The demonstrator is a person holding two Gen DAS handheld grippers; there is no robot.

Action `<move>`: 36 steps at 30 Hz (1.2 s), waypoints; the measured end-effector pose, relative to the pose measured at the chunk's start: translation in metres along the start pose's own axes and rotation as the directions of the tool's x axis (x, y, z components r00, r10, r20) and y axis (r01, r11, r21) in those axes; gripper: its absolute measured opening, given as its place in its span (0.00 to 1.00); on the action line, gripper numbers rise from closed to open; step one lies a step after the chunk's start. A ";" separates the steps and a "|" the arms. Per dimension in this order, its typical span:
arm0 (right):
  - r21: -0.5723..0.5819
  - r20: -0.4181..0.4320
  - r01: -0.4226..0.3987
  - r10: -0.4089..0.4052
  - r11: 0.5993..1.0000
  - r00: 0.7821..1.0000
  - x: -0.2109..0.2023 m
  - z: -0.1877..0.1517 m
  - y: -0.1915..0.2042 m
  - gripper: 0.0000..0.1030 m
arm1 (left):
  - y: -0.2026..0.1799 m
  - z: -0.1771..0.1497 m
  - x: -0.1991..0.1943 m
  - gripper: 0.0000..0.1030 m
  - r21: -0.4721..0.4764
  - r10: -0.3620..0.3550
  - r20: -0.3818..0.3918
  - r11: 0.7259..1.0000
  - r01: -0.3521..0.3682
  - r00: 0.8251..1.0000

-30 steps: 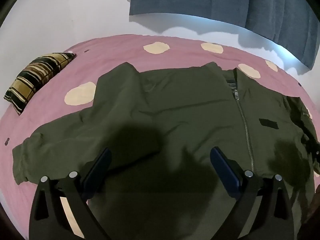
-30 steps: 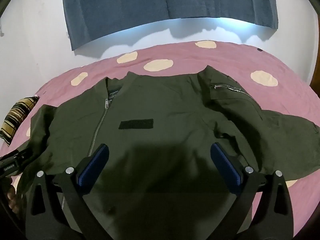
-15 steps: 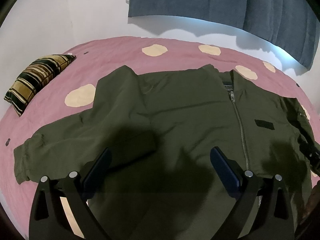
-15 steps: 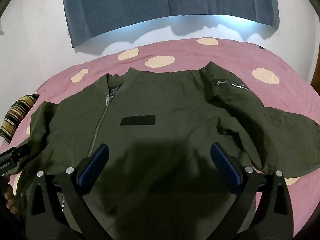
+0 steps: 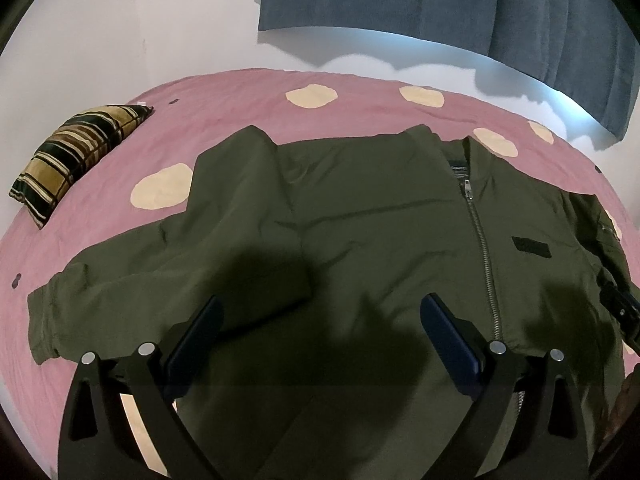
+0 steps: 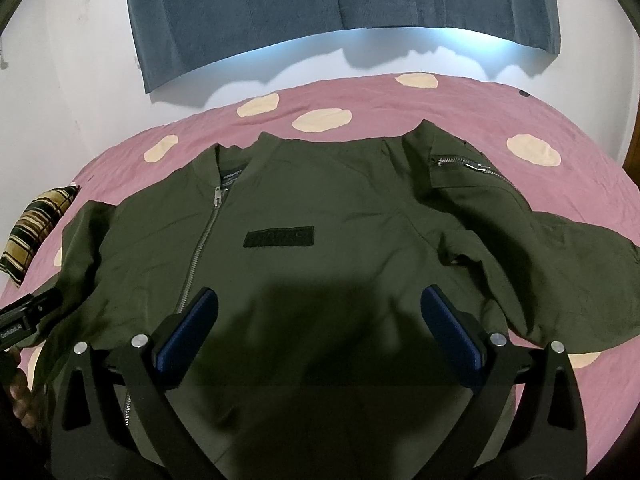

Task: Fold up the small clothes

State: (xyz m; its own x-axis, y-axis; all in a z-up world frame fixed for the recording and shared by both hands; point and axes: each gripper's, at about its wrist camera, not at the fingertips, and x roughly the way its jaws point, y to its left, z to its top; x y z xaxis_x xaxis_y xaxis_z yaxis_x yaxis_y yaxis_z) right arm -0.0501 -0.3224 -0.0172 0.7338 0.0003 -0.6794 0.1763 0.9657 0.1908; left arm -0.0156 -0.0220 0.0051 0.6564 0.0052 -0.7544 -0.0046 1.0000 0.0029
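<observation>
Left wrist view, jacket: an olive green jacket (image 5: 360,240) is laid front-up and zipped on a pink spotted bedspread (image 5: 240,96), spread flat so that fold lines can be judged.
Left wrist view, sleeve: one sleeve (image 5: 120,292) is stretched out sideways toward a striped cushion (image 5: 76,156), presumably so it can be turned in over the body.
Left wrist view, tool: the left gripper (image 5: 320,332) is held above the lower front with its jaws wide apart; nothing is gripped.
Right wrist view, jacket: the zip (image 6: 200,248) and a black chest patch (image 6: 279,237) are seen facing up; the other sleeve (image 6: 560,272) lies rumpled and bent toward the bed's edge.
Right wrist view, tool: the right gripper (image 6: 320,324) is likewise held above the hem area, jaws fully spread and empty.
Judgement: no fold is begun yet; both tools appear poised over the near edge so the hem or sleeves can be taken up.
</observation>
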 end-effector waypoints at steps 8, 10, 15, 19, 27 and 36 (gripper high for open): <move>-0.002 -0.003 -0.001 0.001 1.000 1.000 0.001 -0.002 0.001 0.98 | 0.001 -0.001 0.000 0.95 0.001 -0.003 -0.002 1.000 0.003 1.000; -0.001 -0.003 -0.001 0.001 1.000 1.000 0.001 -0.001 0.001 0.98 | 0.001 -0.002 0.001 0.95 -0.001 -0.003 -0.004 1.000 0.003 1.000; 0.000 -0.006 -0.002 0.002 1.000 1.000 0.001 -0.002 0.002 0.98 | 0.001 -0.003 0.001 0.95 0.000 -0.003 -0.006 1.000 0.003 1.000; 0.000 -0.006 -0.003 0.003 1.000 1.000 0.001 -0.002 0.002 0.98 | 0.000 -0.004 0.002 0.95 0.000 -0.002 -0.009 1.000 0.002 1.000; 0.040 0.017 -0.003 0.003 0.999 1.000 -0.009 0.002 -0.010 0.98 | 0.000 -0.005 0.002 0.95 -0.002 -0.018 -0.021 1.000 0.018 1.000; 0.222 0.084 0.081 -0.101 0.972 0.991 -0.048 0.015 -0.107 0.98 | 0.003 -0.002 0.000 0.95 -0.015 -0.040 -0.024 0.999 0.040 0.999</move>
State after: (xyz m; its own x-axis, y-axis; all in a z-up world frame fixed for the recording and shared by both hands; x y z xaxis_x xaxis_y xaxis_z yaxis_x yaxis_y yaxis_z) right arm -0.0947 -0.4293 0.0055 0.7646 -0.1193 -0.6333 0.3759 0.8808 0.2878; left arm -0.0172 -0.0191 0.0042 0.6379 -0.0348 -0.7693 0.0100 0.9993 -0.0369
